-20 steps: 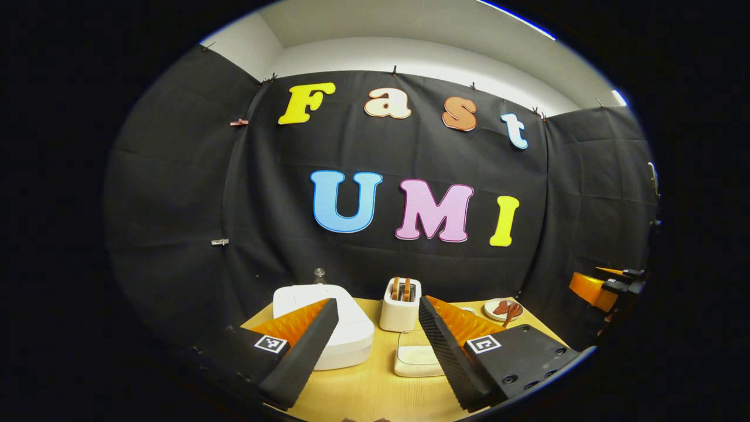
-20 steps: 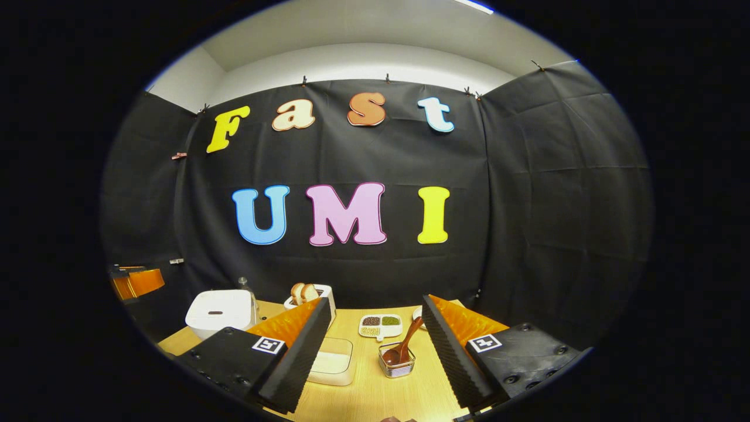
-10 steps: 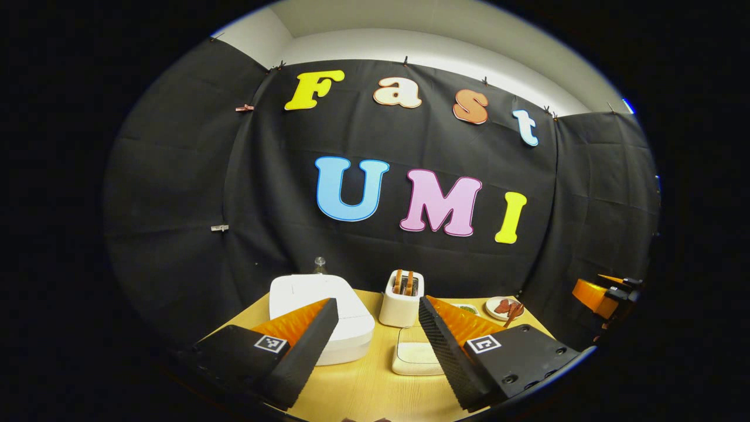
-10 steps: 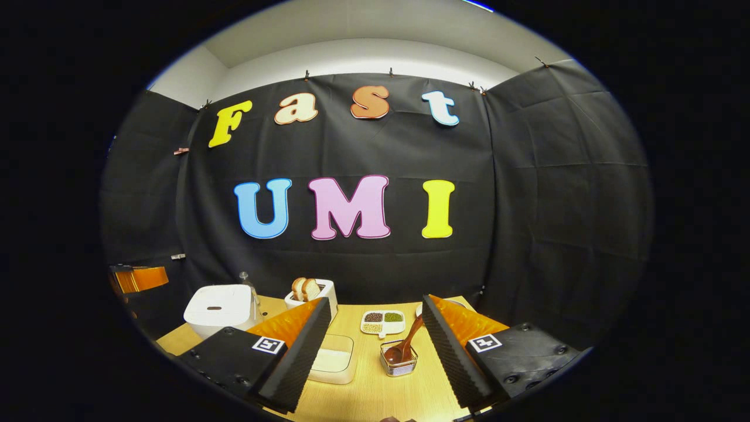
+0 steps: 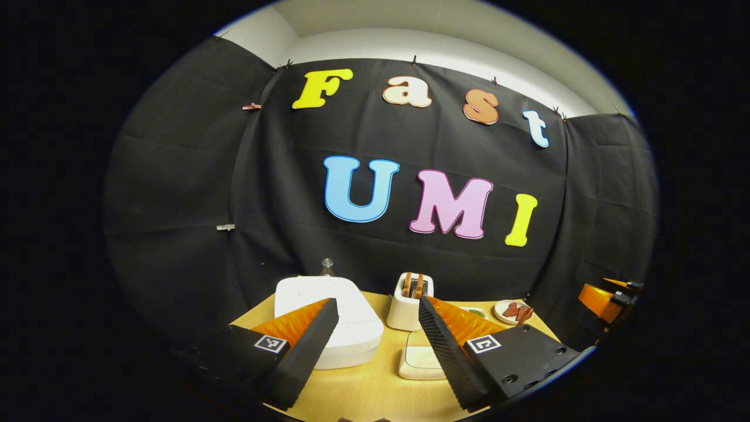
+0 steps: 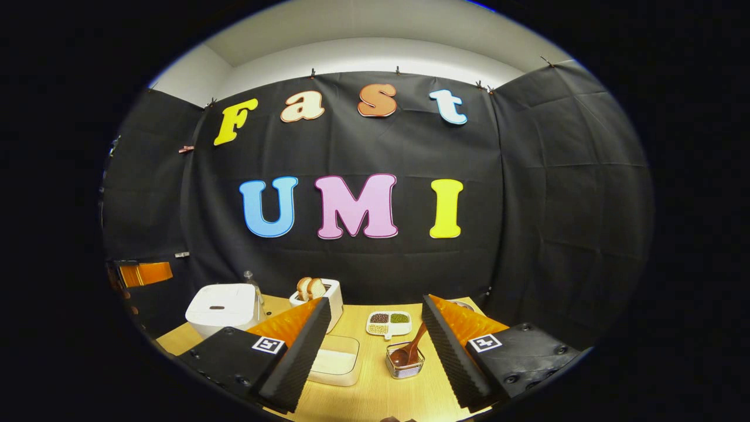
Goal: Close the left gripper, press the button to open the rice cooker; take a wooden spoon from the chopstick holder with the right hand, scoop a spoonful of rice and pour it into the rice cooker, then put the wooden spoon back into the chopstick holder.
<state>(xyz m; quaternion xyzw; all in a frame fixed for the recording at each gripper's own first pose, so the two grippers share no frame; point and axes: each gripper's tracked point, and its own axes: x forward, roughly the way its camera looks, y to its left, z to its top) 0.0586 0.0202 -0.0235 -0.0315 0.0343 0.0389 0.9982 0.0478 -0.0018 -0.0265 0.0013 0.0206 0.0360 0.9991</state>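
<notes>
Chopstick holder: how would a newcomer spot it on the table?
Start at the white rice cooker on the wooden table; move right past the toaster. Nearer the front stands the chopstick holder, a small wire basket, alone in holding a wooden spoon.

Left hand-held gripper point(image 5: 378, 346) and right hand-held gripper point(image 6: 375, 346), ridged wedge fingers, dark screw-fastened bases, square coded markers
</notes>
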